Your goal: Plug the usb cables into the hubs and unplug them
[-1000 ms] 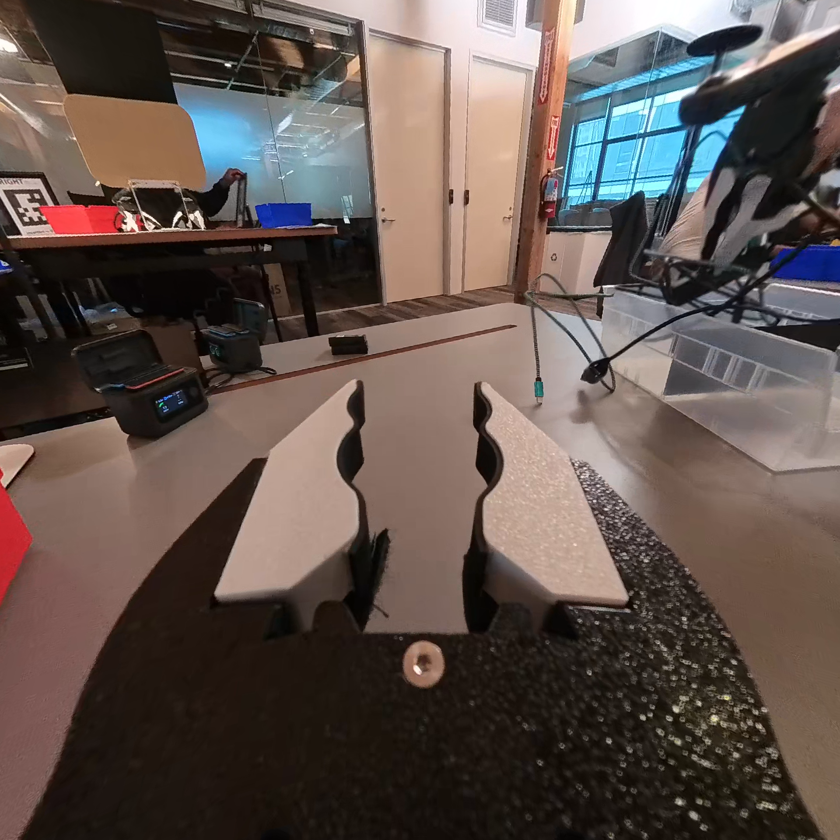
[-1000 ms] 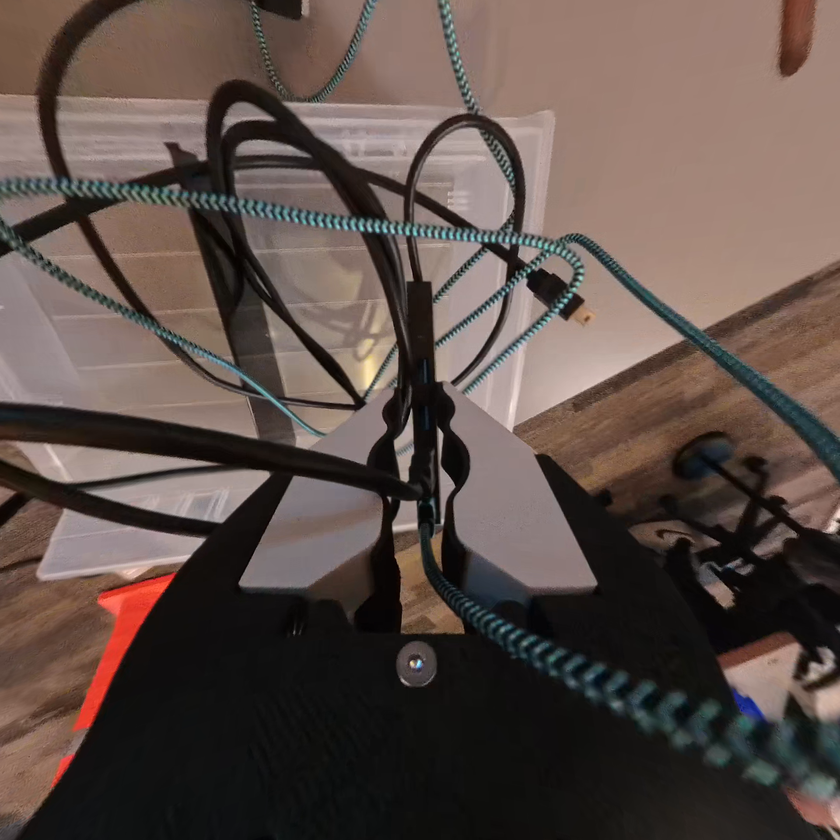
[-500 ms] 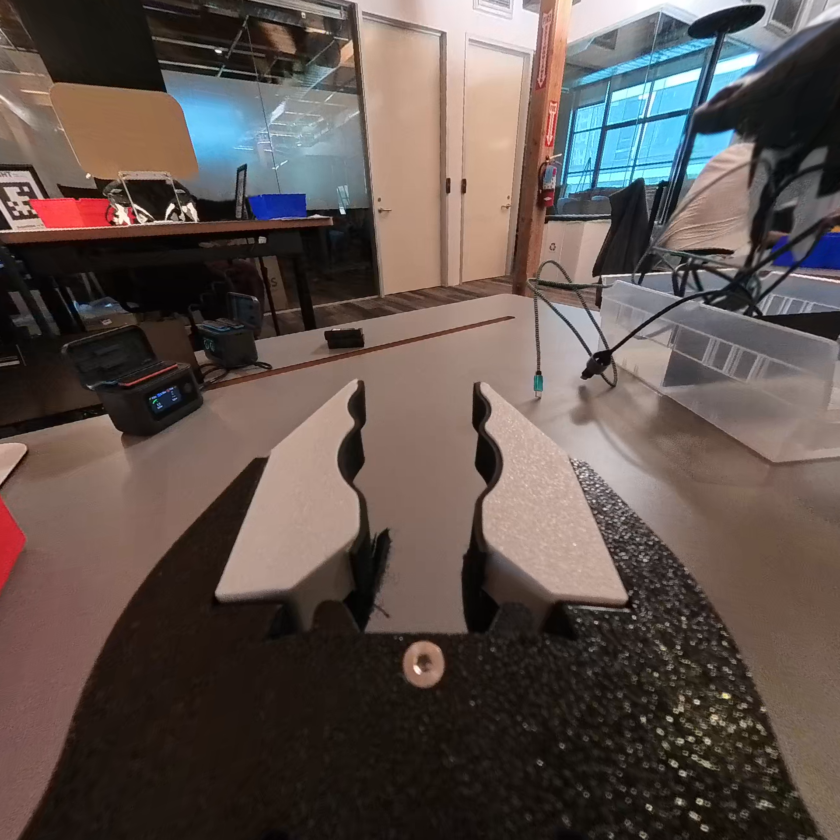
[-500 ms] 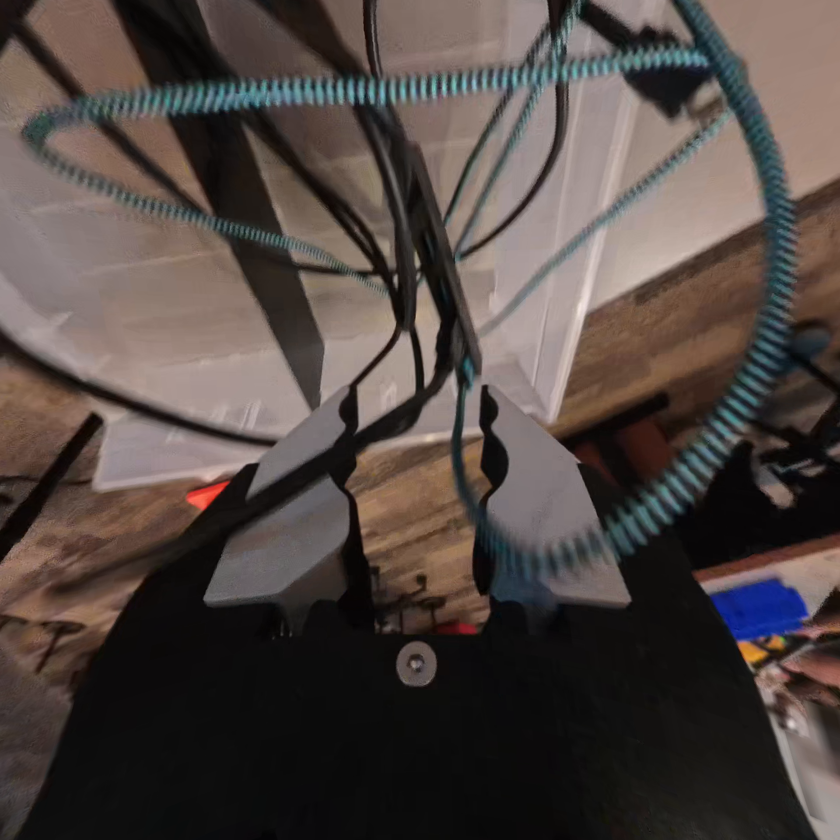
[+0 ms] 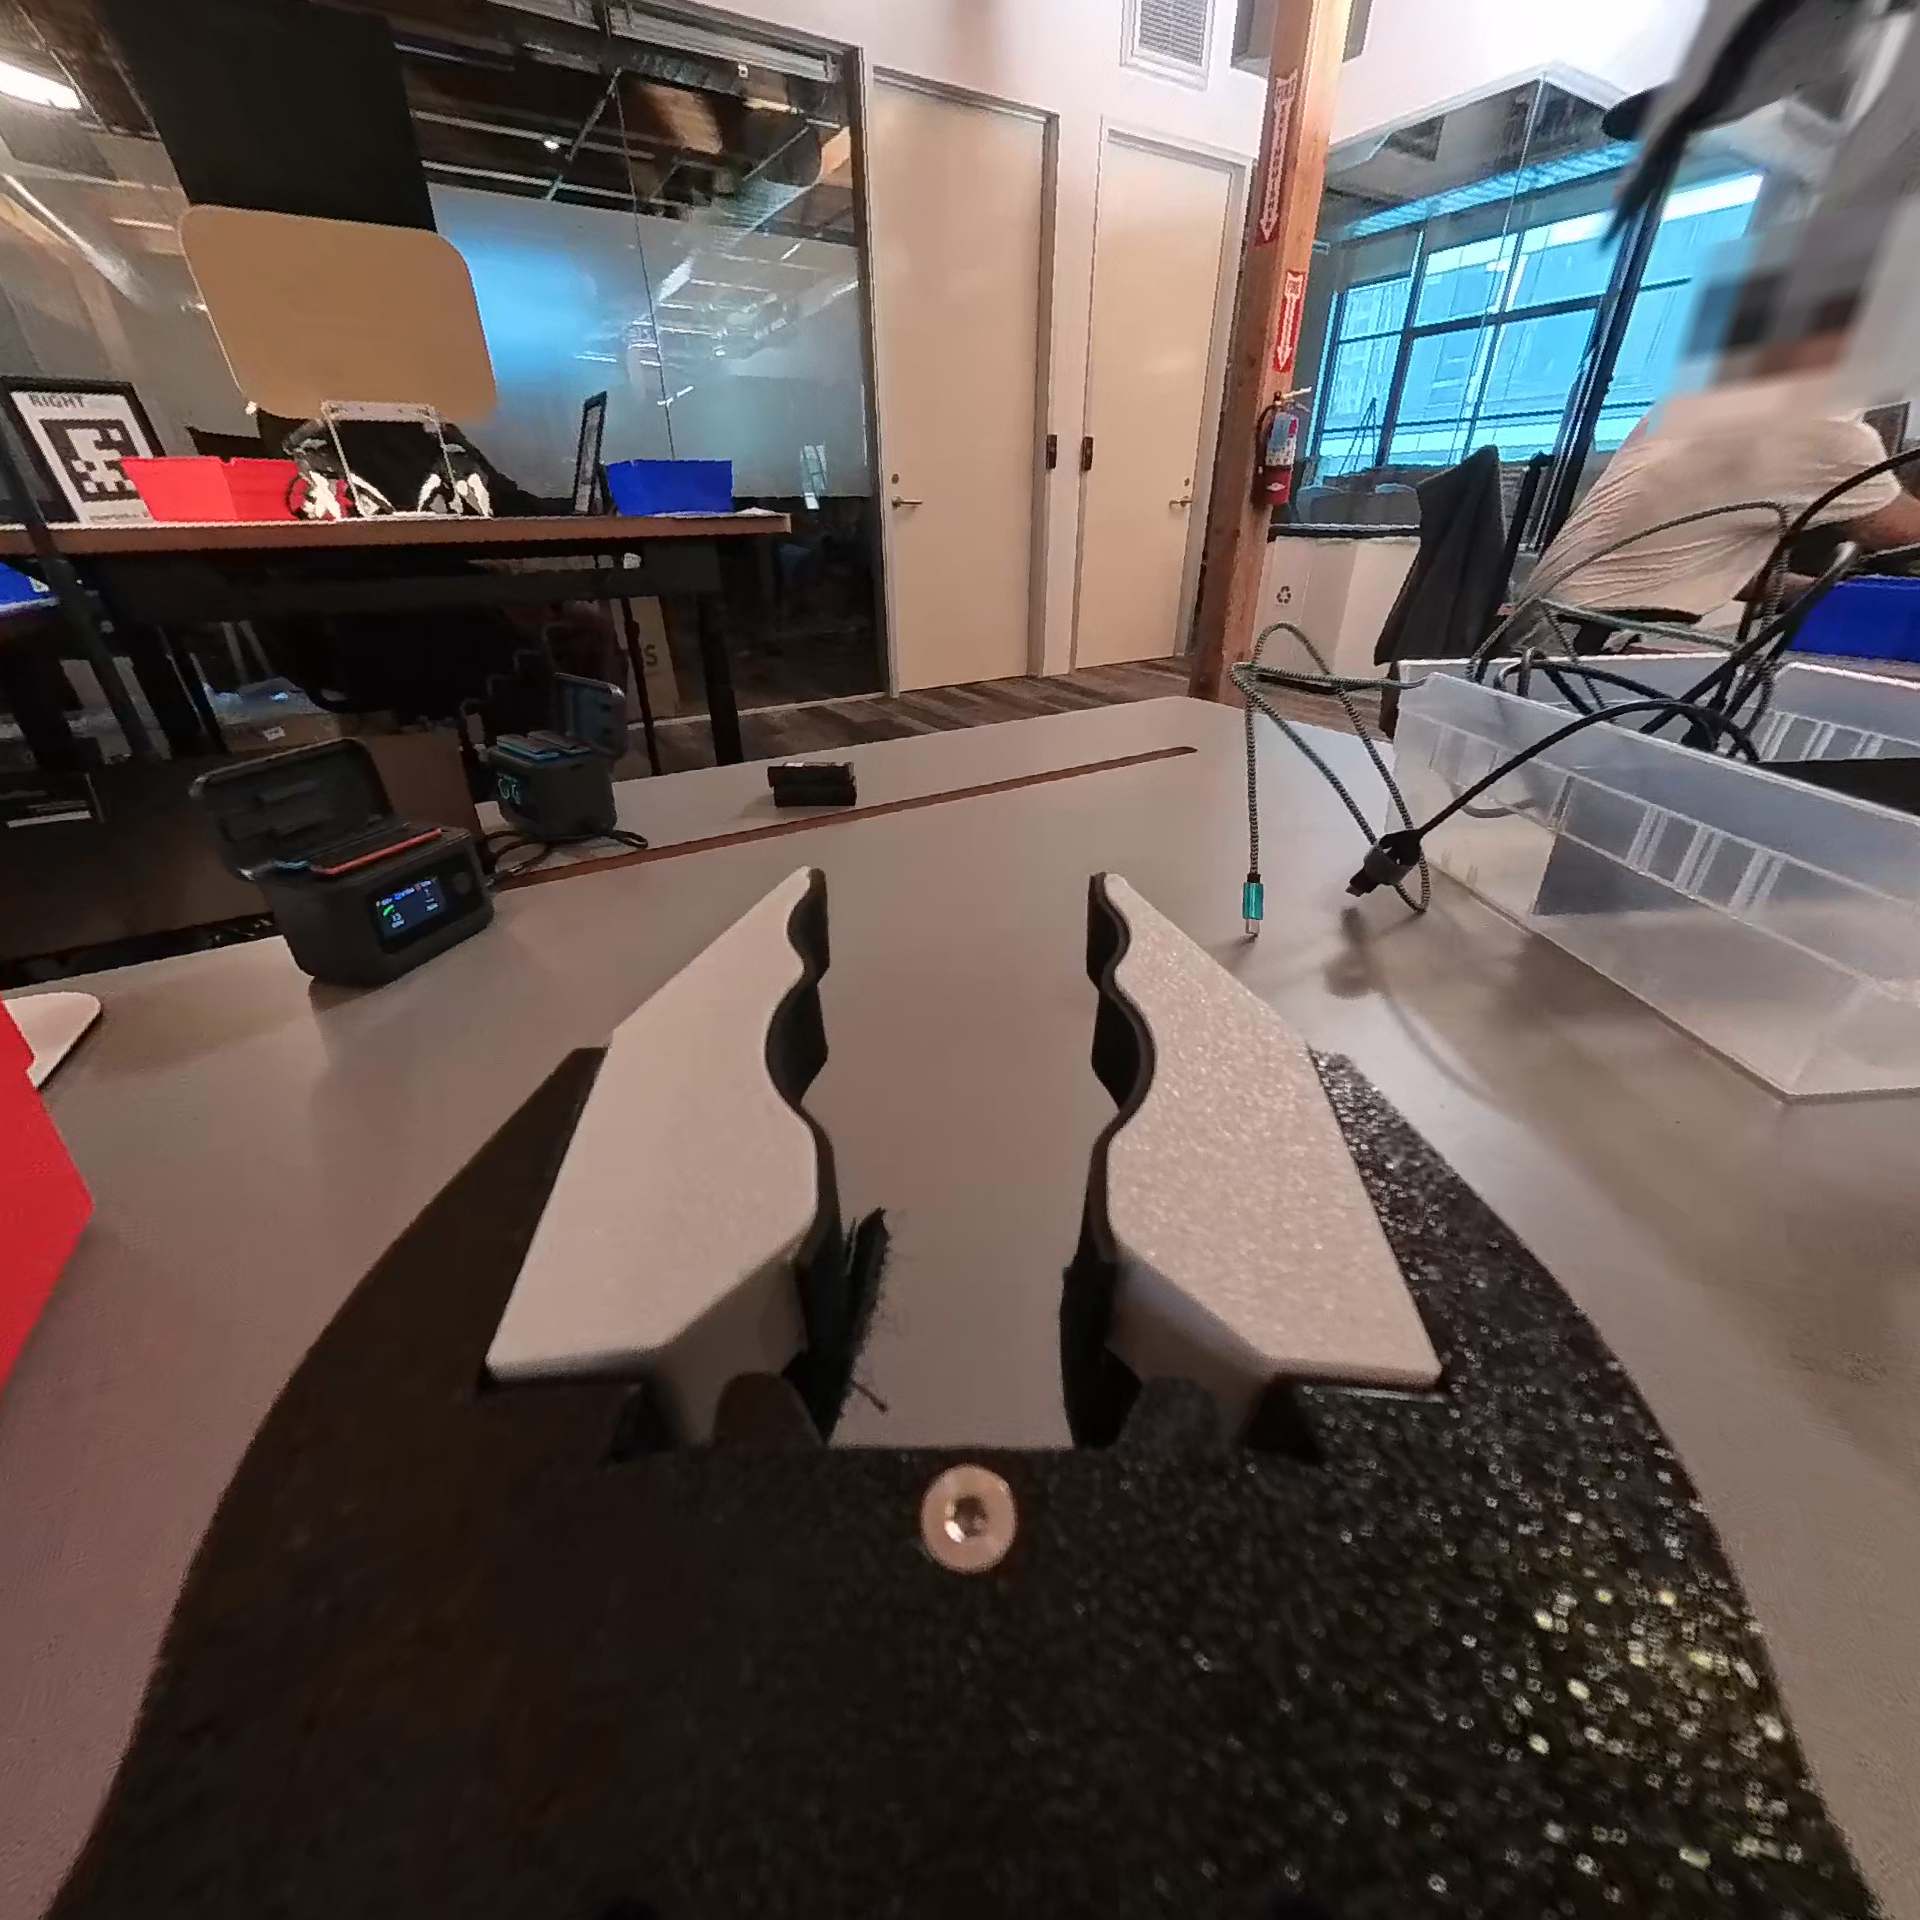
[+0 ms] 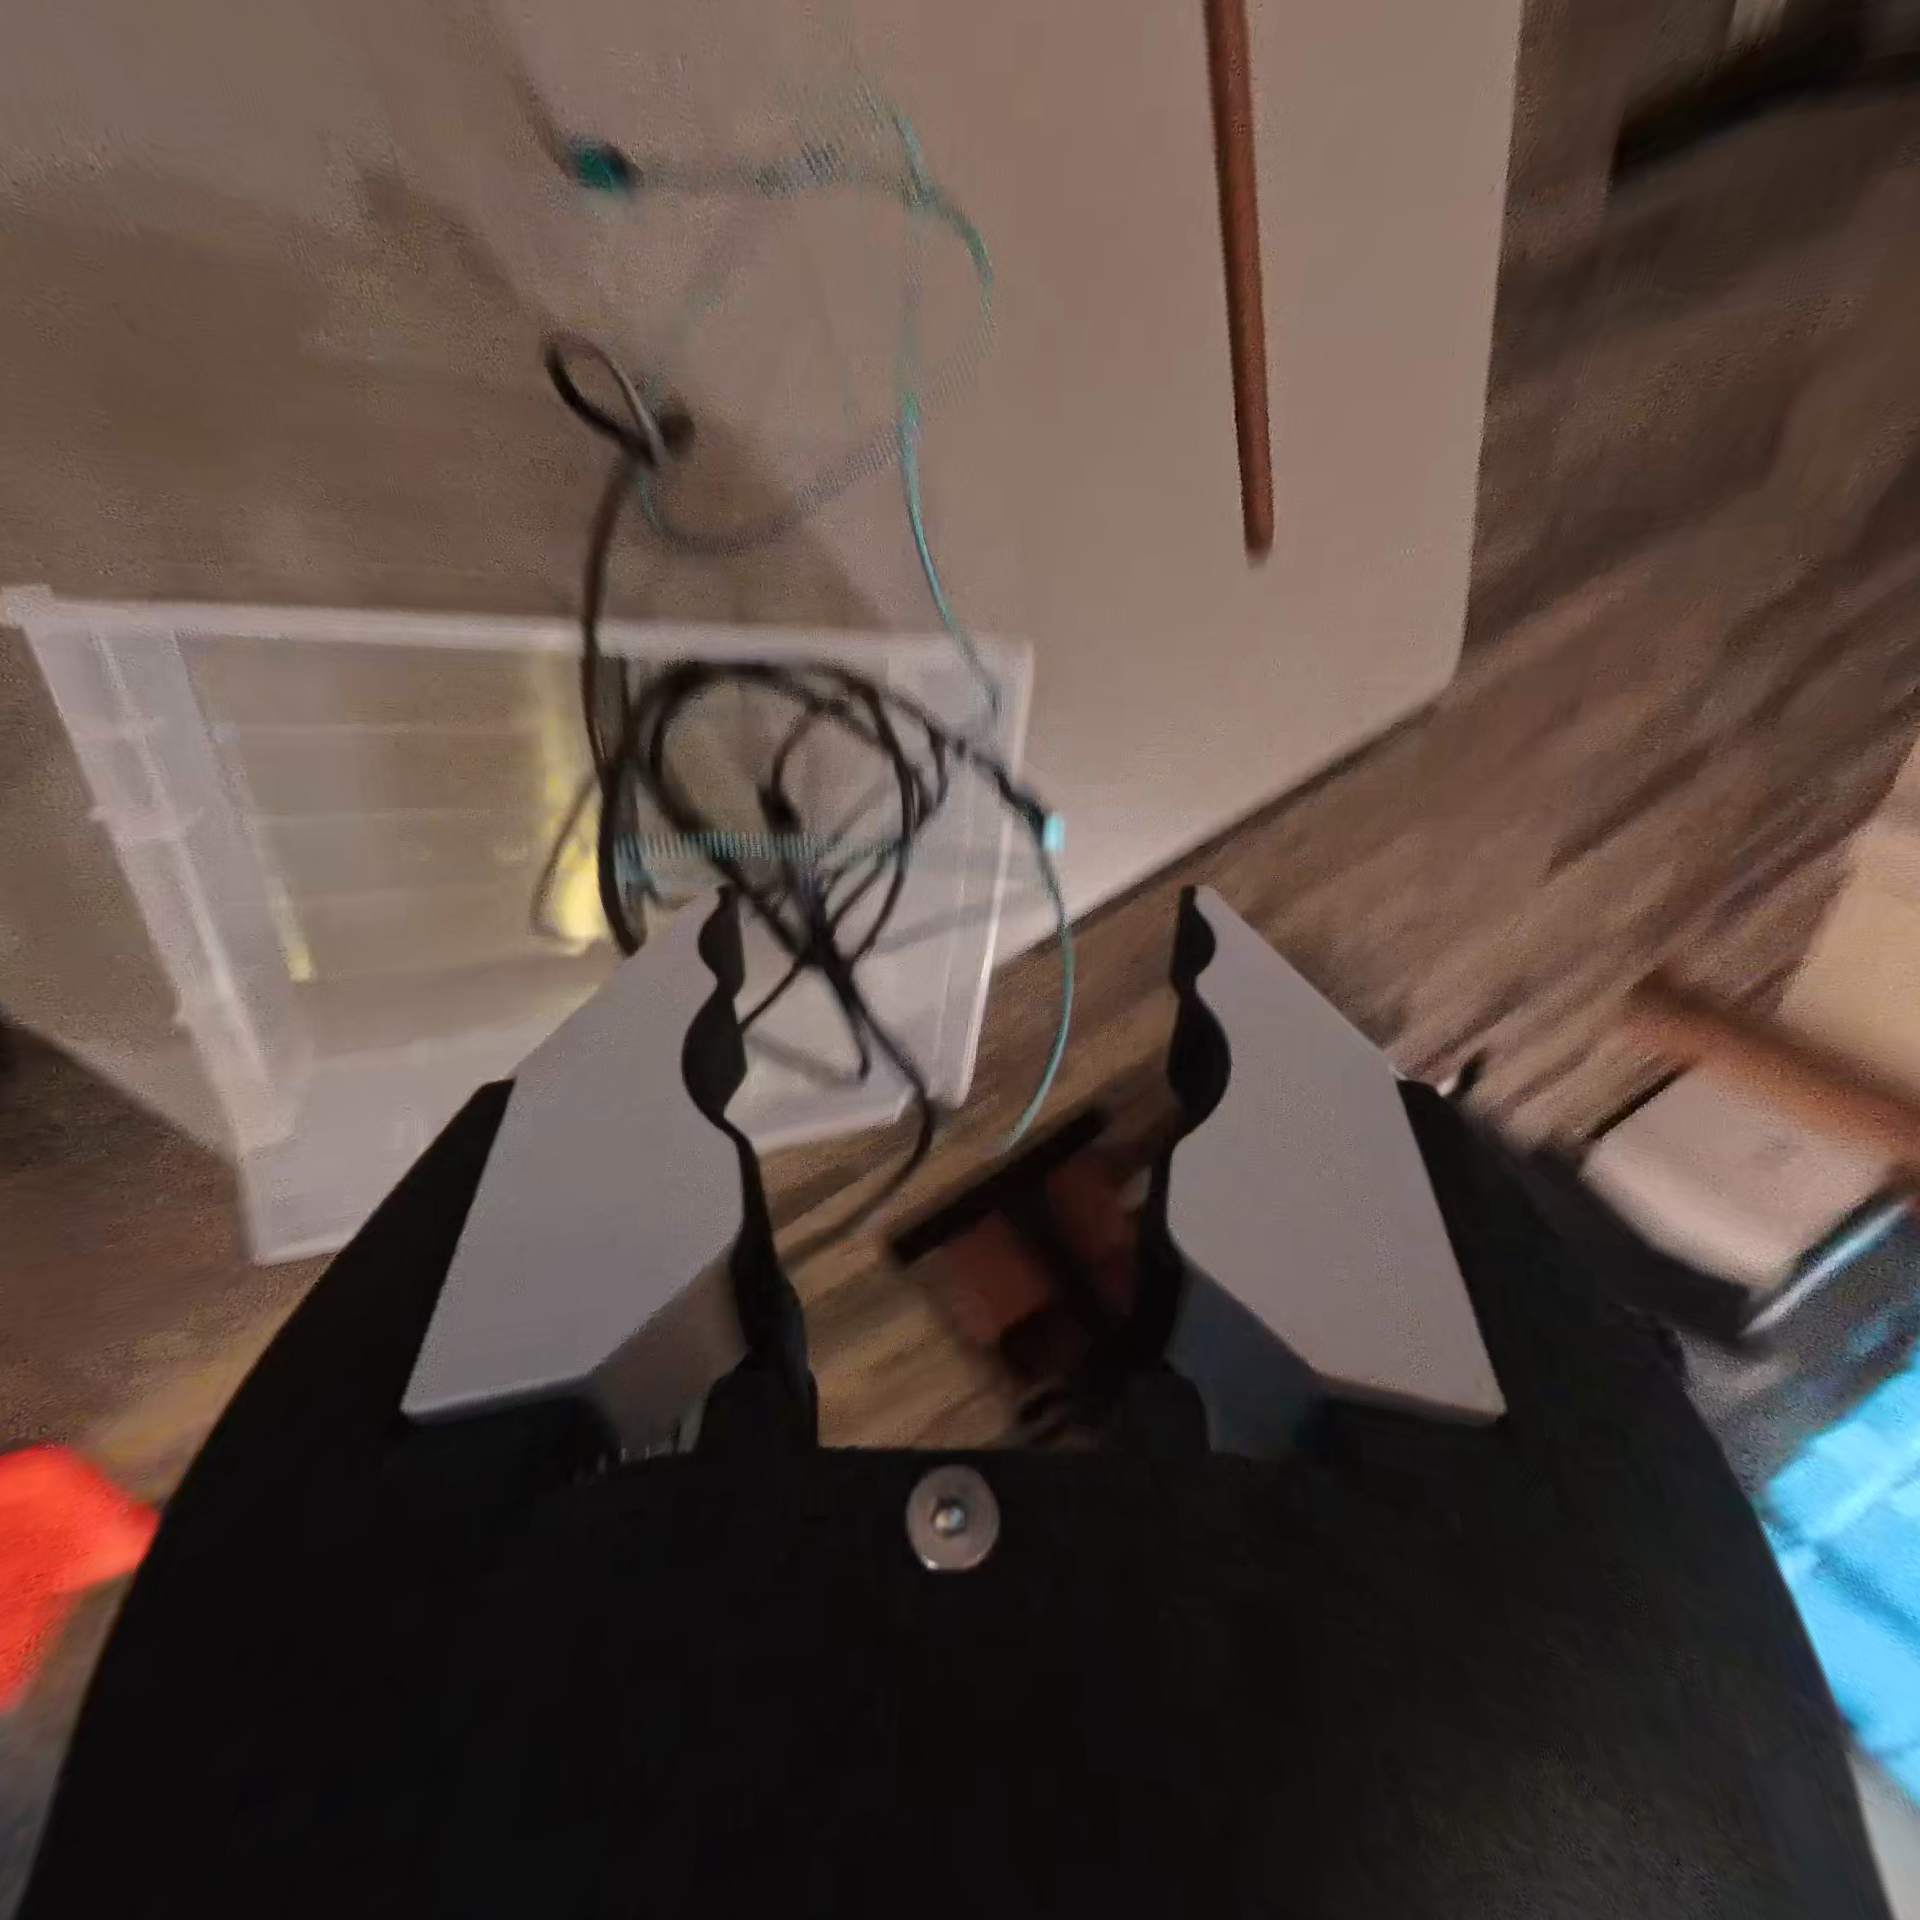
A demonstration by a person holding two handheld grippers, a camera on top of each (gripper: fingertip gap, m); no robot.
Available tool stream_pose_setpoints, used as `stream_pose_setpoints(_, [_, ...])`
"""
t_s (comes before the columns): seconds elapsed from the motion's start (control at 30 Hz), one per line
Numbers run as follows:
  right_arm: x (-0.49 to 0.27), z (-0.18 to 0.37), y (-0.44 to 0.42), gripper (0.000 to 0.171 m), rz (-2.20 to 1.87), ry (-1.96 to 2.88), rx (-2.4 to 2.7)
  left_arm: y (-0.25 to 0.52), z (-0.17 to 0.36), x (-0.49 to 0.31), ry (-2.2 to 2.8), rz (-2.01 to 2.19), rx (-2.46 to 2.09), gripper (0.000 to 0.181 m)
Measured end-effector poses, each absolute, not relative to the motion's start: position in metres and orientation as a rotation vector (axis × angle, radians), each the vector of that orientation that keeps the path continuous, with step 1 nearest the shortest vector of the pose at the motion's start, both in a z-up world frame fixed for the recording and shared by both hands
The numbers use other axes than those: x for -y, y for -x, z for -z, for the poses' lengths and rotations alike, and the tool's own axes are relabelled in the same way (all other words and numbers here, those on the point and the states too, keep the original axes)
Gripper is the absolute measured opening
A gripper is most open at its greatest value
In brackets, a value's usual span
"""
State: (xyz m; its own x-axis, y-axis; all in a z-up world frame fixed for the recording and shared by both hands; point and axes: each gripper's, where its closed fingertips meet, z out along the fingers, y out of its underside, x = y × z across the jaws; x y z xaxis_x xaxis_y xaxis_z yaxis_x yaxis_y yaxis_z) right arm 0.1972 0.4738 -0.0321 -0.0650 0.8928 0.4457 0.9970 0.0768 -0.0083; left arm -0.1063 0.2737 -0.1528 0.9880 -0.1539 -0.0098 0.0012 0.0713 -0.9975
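My left gripper (image 5: 956, 883) is open and empty, low over the grey table (image 5: 312, 1091). A teal braided cable's plug (image 5: 1252, 899) and a black cable's plug (image 5: 1382, 868) rest on the table ahead to the right, trailing from a clear plastic bin (image 5: 1662, 883). My right gripper (image 6: 956, 904) is open wide and empty, high above that bin (image 6: 312, 831). A tangle of black and teal cables (image 6: 790, 810) lies in the bin. The right wrist view is blurred, and I cannot make out a hub in the tangle.
Two dark charger cases (image 5: 384, 904) (image 5: 551, 779) and a small black block (image 5: 816, 784) sit at the table's far left. A red object (image 5: 31, 1195) is at the left edge. A person (image 5: 1714, 499) sits behind the bin. A groove (image 5: 935, 800) crosses the table. There is about 40 centimetres between the tips of the two grippers.
My right gripper was shut on a black hub with its cables. It has opened, let them fall into the bin, and risen away. The left gripper has barely moved.
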Motion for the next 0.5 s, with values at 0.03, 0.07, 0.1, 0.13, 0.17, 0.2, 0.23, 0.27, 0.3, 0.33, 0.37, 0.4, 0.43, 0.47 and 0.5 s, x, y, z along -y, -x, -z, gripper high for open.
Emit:
stream_pose_setpoints(0.03, [-0.472, 0.046, -0.171, 0.090, 0.465, 1.757, 2.114, 0.106, 0.153, -0.274, 1.496, 0.114, -0.127, 0.047])
stream_pose_setpoints(0.07, [-0.469, 0.065, -0.147, 0.097, 0.481, 1.668, 2.192, 0.106, 0.152, -0.273, 1.494, 0.116, -0.127, 0.047])
stream_pose_setpoints(0.1, [-0.467, 0.087, -0.129, 0.110, 0.474, 1.641, 2.262, 0.107, 0.152, -0.273, 1.492, 0.118, -0.124, 0.047])
stream_pose_setpoints(0.13, [-0.471, 0.107, -0.115, 0.117, 0.500, 1.637, 2.306, 0.108, 0.151, -0.273, 1.490, 0.119, -0.120, 0.047])
stream_pose_setpoints(0.17, [-0.479, 0.127, -0.107, 0.121, 0.537, 1.643, 2.350, 0.109, 0.151, -0.272, 1.487, 0.122, -0.117, 0.047])
stream_pose_setpoints(0.2, [-0.488, 0.145, -0.104, 0.123, 0.584, 1.654, 2.404, 0.109, 0.150, -0.272, 1.485, 0.124, -0.114, 0.047])
stream_pose_setpoints(0.23, [-0.497, 0.161, -0.104, 0.123, 0.632, 1.657, 2.460, 0.110, 0.150, -0.272, 1.484, 0.124, -0.113, 0.047])
stream_pose_setpoints(0.27, [-0.506, 0.174, -0.104, 0.118, 0.662, 1.685, 2.488, 0.110, 0.150, -0.271, 1.482, 0.126, -0.114, 0.047])
stream_pose_setpoints(0.3, [-0.510, 0.185, -0.103, 0.109, 0.645, 1.759, 2.494, 0.109, 0.149, -0.271, 1.478, 0.128, -0.116, 0.047])
stream_pose_setpoints(0.33, [-0.512, 0.194, -0.101, 0.094, 0.596, 1.827, 2.500, 0.108, 0.149, -0.271, 1.478, 0.128, -0.121, 0.047])
stream_pose_setpoints(0.37, [-0.516, 0.200, -0.100, 0.079, 0.584, 1.865, 2.500, 0.108, 0.149, -0.271, 1.480, 0.126, -0.125, 0.047])
stream_pose_setpoints(0.4, [-0.520, 0.203, -0.101, 0.065, 0.598, 1.883, 2.505, 0.107, 0.150, -0.272, 1.483, 0.128, -0.131, 0.048])
stream_pose_setpoints(0.43, [-0.522, 0.204, -0.104, 0.043, 0.603, 1.908, 2.512, 0.106, 0.150, -0.272, 1.485, 0.125, -0.139, 0.048])
stream_pose_setpoints(0.47, [-0.523, 0.203, -0.105, 0.010, 0.595, 1.925, 2.502, 0.105, 0.150, -0.272, 1.488, 0.115, -0.145, 0.047])
stream_pose_setpoints(0.5, [-0.519, 0.200, -0.108, 0.000, 0.566, 1.942, 2.520, 0.104, 0.150, -0.272, 1.487, 0.105, -0.152, 0.047])
